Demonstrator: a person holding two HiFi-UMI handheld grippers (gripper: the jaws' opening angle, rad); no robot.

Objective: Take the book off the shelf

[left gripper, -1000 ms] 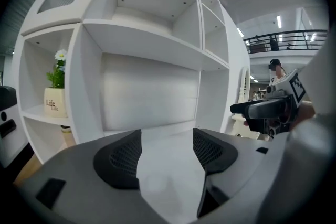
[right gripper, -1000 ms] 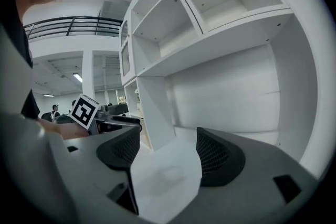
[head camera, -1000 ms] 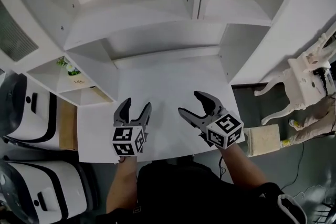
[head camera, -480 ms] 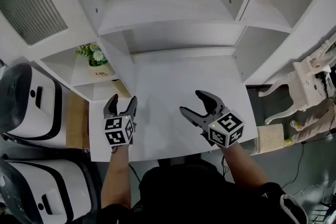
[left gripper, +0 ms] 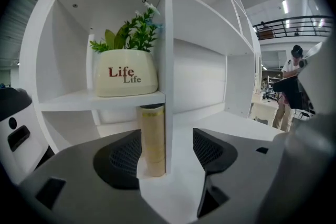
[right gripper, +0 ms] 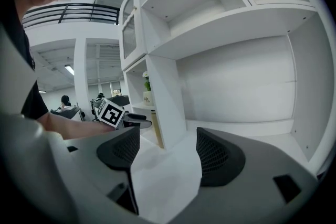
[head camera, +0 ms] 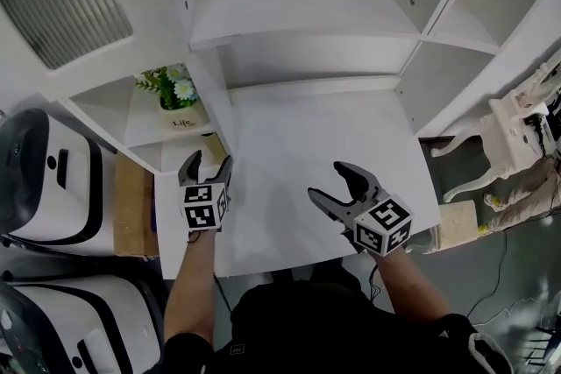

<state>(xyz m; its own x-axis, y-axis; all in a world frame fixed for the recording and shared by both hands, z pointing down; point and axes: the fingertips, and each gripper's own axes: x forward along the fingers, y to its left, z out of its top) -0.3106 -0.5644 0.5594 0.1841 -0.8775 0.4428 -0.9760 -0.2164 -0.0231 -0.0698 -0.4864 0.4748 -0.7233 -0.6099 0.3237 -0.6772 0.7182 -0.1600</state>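
A book with a tan spine (left gripper: 153, 139) stands upright in the low left compartment of the white shelf (head camera: 298, 22), tight against the vertical divider and under the planter's board. My left gripper (left gripper: 165, 152) is open and points at that spine from a short way off, with nothing between its fingers. The head view puts it (head camera: 206, 164) at the desk's left edge, right before that compartment. My right gripper (head camera: 331, 184) is open and empty over the white desk surface (head camera: 298, 144), right of centre. In the right gripper view the left gripper (right gripper: 123, 118) and the book (right gripper: 157, 131) show at left.
A cream planter (left gripper: 126, 73) printed "Life" with green leaves sits on the board above the book. White machines (head camera: 53, 179) and a brown panel (head camera: 131, 206) stand left of the desk. A white ornate chair (head camera: 513, 123) is at the right. A person (left gripper: 291, 86) stands far off.
My left gripper has moved left and forward to the low left compartment, and its jaws look narrower in the head view. The right gripper has stayed nearly in place. The head view has shifted.
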